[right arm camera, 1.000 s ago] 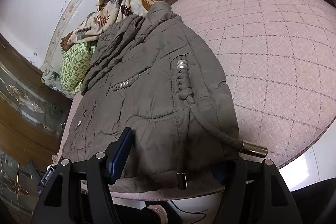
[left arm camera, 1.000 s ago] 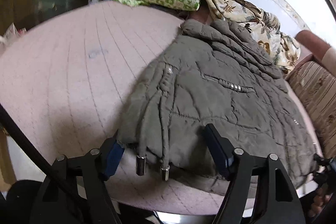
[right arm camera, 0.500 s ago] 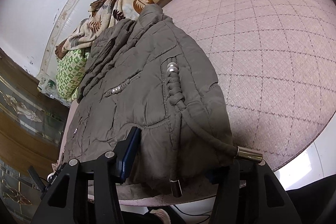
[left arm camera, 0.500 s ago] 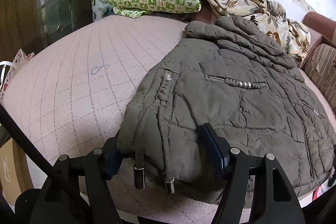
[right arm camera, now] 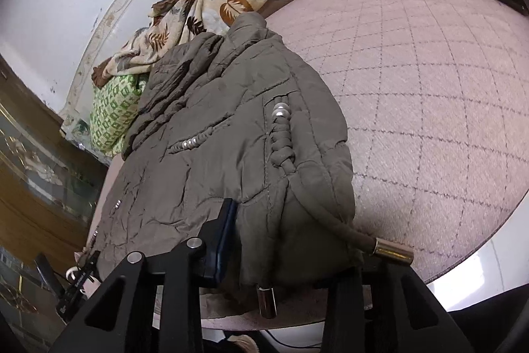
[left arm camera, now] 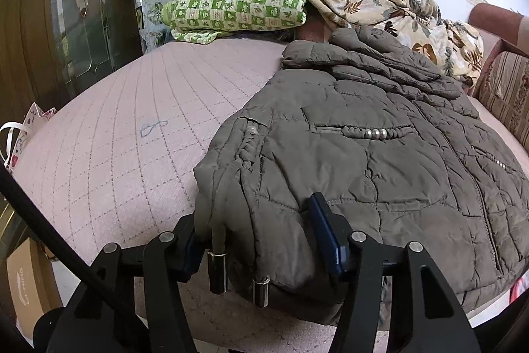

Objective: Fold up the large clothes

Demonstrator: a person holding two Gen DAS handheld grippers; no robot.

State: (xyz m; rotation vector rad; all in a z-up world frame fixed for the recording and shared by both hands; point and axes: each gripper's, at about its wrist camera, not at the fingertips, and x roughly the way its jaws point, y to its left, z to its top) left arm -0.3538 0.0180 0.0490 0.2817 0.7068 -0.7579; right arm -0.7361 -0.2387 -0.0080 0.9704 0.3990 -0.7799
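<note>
A grey-brown quilted jacket lies on a pink quilted mattress, collar toward the far wall, hem at the near edge. My left gripper is open, its jaws on either side of the hem's left corner, where two drawcords with metal tips hang. In the right wrist view the jacket fills the middle. My right gripper is open around the hem's right corner, beside a drawcord with a metal tip. The right fingertip is hidden under the fabric.
A green checked pillow and a leaf-print blanket are piled at the head of the bed. A striped cushion is at the right. A wooden glass-front cabinet stands at the left, a cardboard box below it.
Both grippers have moved forward onto the jacket's hem, so the fabric now sits deeper between the open jaws. The left view has levelled out.
</note>
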